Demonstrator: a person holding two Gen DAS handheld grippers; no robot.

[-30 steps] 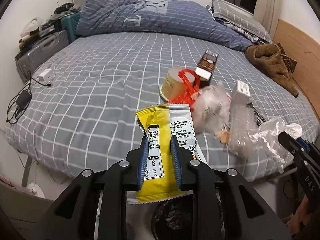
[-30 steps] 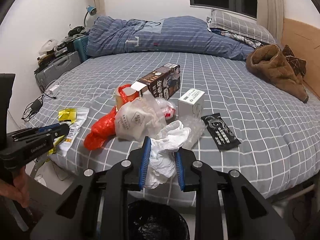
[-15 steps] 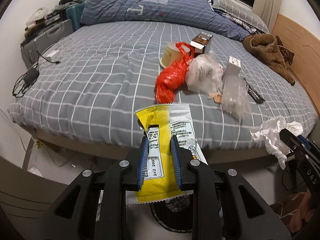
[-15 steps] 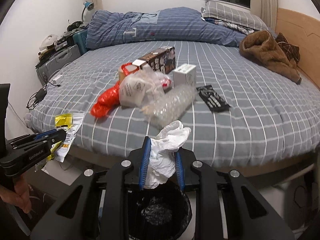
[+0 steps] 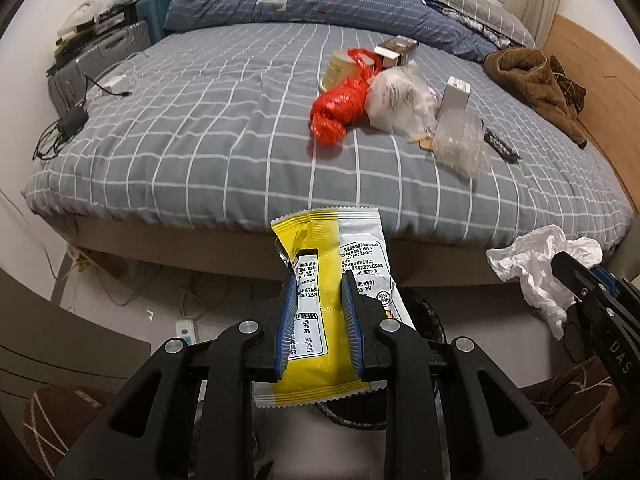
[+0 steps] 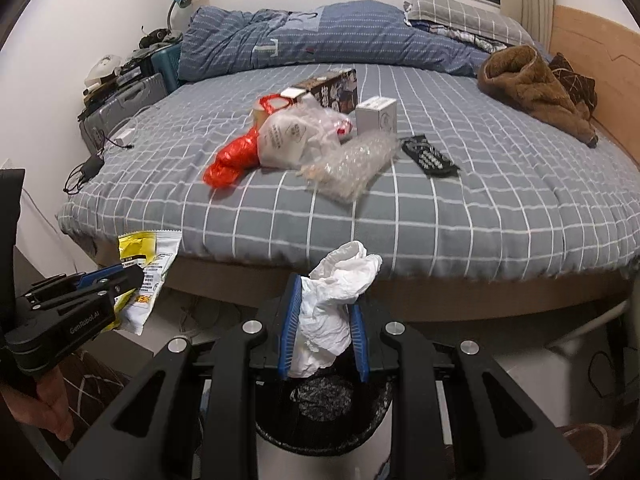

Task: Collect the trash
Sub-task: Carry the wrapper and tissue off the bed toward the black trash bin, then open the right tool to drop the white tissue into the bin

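Yellow-and-silver foil is filling the middle of the left wrist view: a crinkled snack wrapper (image 5: 332, 304) is being pinched flat between the blue pads of the left hand-held gripper (image 5: 319, 320), which is gripping it across its printed panel so the limp sheet is hanging free at both ends. Under its lower edge the rim of a round bin lined with a black bag (image 5: 430, 320) is showing, so the wrapper is probably being held out for a drop. Behind, on the grey checked bed (image 5: 200, 152), a crumpled red plastic bag (image 5: 340, 108) and a clear bubble-wrap pouch (image 5: 458, 144) are waiting among other litter.

From the right wrist view, the right hand-held gripper (image 6: 323, 328) is squeezing a wad of crumpled white tissue paper (image 6: 334, 300), its jaws pressed in on the soft bundle. The wad is hanging directly above the bin's open mouth (image 6: 320, 412), seemingly so that it will fall in when released. The wrapper in the left one is off to the side, not yet as squarely over the opening.
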